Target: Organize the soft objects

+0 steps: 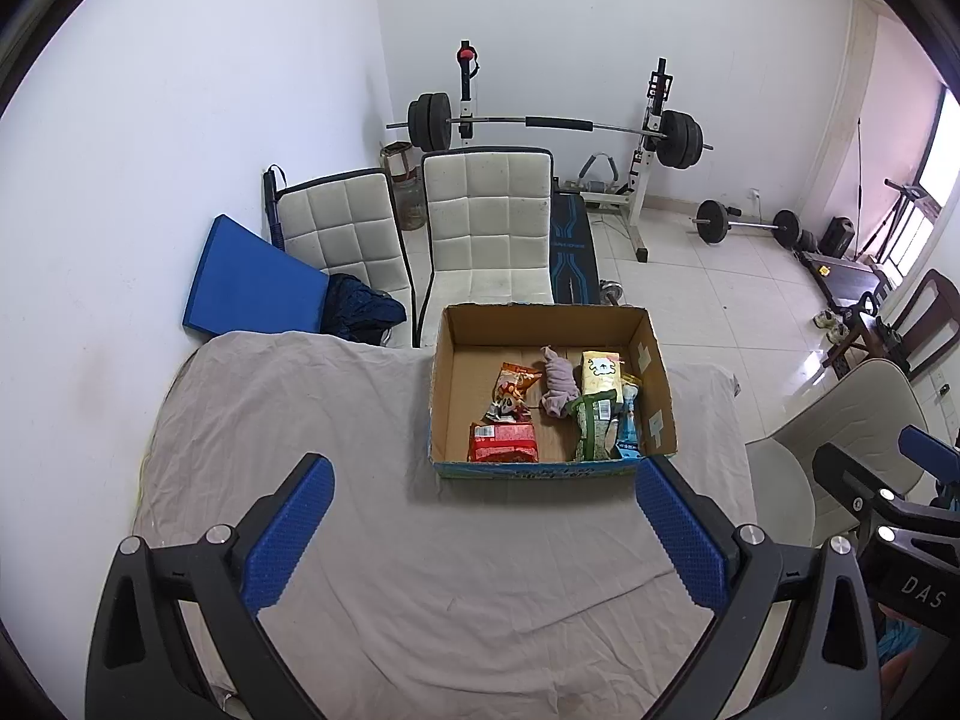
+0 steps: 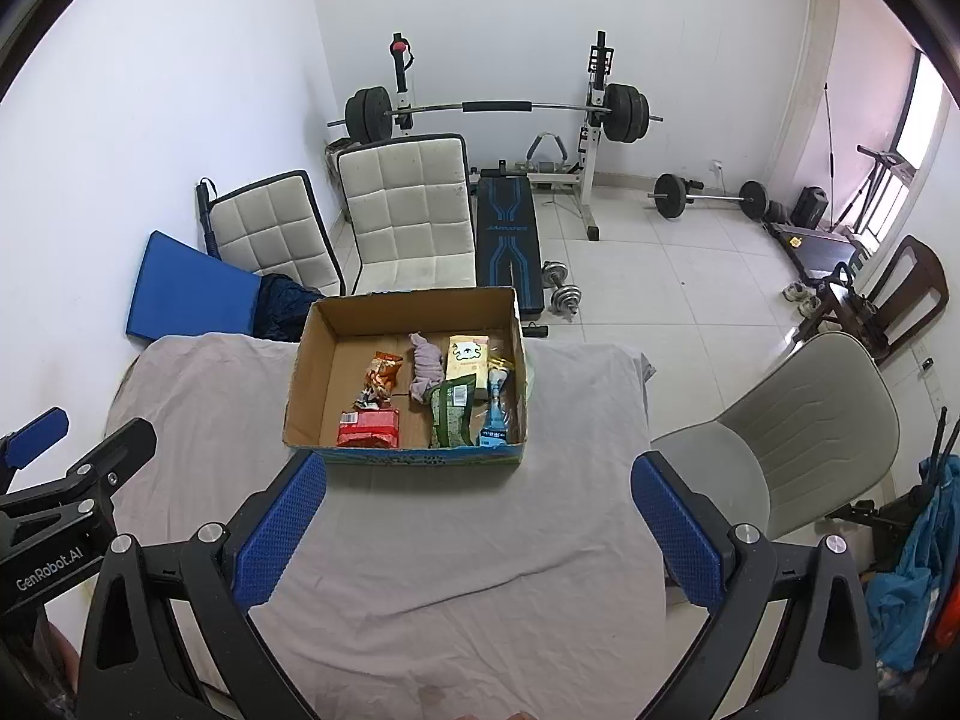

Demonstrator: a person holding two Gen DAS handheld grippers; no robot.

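An open cardboard box (image 1: 447, 396) (image 2: 303, 378) stands on a table under a grey cloth (image 1: 372, 540) (image 2: 456, 552). In it lie a red packet (image 1: 503, 443) (image 2: 369, 426), an orange snack bag (image 1: 510, 390) (image 2: 379, 381), a rolled lilac cloth (image 1: 558, 381) (image 2: 425, 367), a yellow packet (image 1: 601, 375) (image 2: 468, 358), a green packet (image 1: 591, 429) (image 2: 453, 414) and a blue-white packet (image 1: 629, 432) (image 2: 495, 420). My left gripper (image 1: 483, 528) is open and empty, above the cloth in front of the box. My right gripper (image 2: 477, 531) is open and empty, right of the left gripper.
Two white padded chairs (image 1: 486, 228) (image 2: 408, 210) and a blue mat (image 1: 252, 282) stand behind the table. A weight bench with a barbell (image 2: 504, 108) is at the back wall. A grey chair (image 2: 798, 420) stands right of the table.
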